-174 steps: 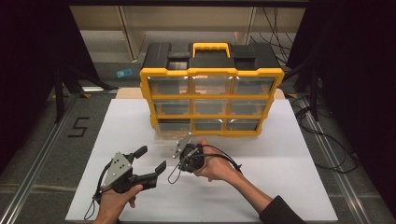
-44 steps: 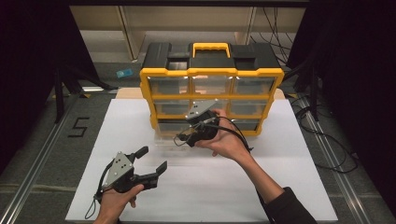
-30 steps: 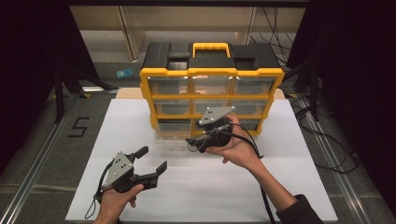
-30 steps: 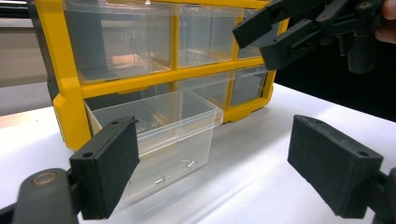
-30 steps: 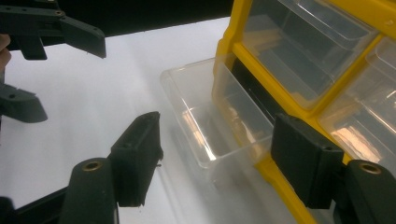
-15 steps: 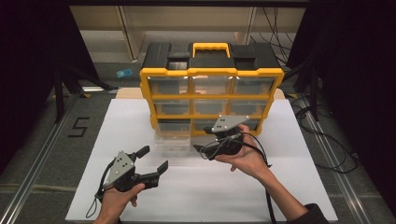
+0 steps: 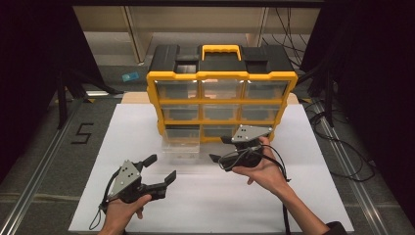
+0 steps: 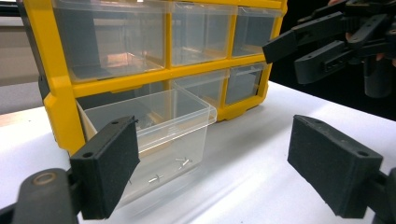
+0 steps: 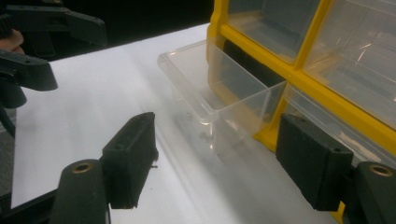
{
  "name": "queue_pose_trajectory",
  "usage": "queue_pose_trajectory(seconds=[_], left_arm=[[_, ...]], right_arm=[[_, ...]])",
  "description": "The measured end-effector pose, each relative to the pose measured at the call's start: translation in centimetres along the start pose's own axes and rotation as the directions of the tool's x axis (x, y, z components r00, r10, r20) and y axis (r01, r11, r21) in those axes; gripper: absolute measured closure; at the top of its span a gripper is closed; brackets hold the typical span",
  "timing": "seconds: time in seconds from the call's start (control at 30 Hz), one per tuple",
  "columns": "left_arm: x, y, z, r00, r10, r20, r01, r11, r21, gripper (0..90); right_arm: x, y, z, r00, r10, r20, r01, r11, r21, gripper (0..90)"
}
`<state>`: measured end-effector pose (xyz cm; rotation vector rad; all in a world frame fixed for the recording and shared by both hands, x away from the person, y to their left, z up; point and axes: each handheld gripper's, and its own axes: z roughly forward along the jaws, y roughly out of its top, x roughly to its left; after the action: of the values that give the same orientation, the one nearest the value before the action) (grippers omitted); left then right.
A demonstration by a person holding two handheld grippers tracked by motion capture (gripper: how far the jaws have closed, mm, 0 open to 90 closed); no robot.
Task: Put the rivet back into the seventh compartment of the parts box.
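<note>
A yellow and black drawer organizer (image 7: 221,93) stands at the back of the white table. Its bottom-left clear drawer (image 7: 181,147) is pulled out, and small screws (image 8: 184,162) lie inside it. My left gripper (image 7: 160,167) is open near the front left, pointing at the drawer (image 8: 154,126), with nothing between its jaws (image 8: 219,163). My right gripper (image 7: 219,149) hangs open and holds nothing, just right of the drawer and in front of the organizer's lower row. It looks across the drawer (image 9: 210,88) past its own jaws (image 9: 222,161).
The white table sheet (image 7: 313,196) spreads in front of and beside the organizer. A cable (image 7: 342,147) lies off the right edge. A "5" mark (image 7: 82,133) is on the floor at left. Each gripper shows in the other's view, right (image 8: 289,56) and left (image 9: 70,51).
My right gripper has moved from the open drawer's front to the right and toward me, staying open. The left gripper has not moved, and the drawer stays pulled out.
</note>
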<state>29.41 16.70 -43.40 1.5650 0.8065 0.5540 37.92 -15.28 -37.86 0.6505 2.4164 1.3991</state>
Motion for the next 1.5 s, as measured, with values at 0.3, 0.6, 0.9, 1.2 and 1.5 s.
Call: queue_pose_trajectory(seconds=[0.3,0.6,0.9,1.2,1.5], left_arm=[[-0.2,-0.1,0.2,1.0000,-0.003,0.009,0.003,1.0000,0.009,16.1],[-0.2,-0.1,0.2,0.9999,0.000,0.012,0.000,1.0000,0.009,16.1],[-0.2,-0.1,0.1,0.9998,0.001,0.017,-0.002,0.9999,0.014,16.1],[-0.2,-0.1,0.2,0.9998,0.004,0.021,-0.004,0.9999,0.015,16.1],[-0.3,-0.1,0.2,0.9996,0.006,0.028,-0.006,0.9998,0.020,16.0]], right_arm=[[0.4,-1.3,-0.8,0.9997,0.025,-0.003,-0.025,1.000,-0.019,28.3],[0.9,-2.6,-2.0,0.9990,0.044,0.004,-0.044,0.998,-0.050,26.1],[0.7,-3.9,-3.1,0.9980,0.060,0.017,-0.058,0.994,-0.088,25.6],[0.9,-4.8,-3.7,0.9966,0.080,0.020,-0.077,0.990,-0.117,24.6],[1.1,-5.5,-4.3,0.9963,0.081,0.031,-0.076,0.990,-0.118,21.0]])
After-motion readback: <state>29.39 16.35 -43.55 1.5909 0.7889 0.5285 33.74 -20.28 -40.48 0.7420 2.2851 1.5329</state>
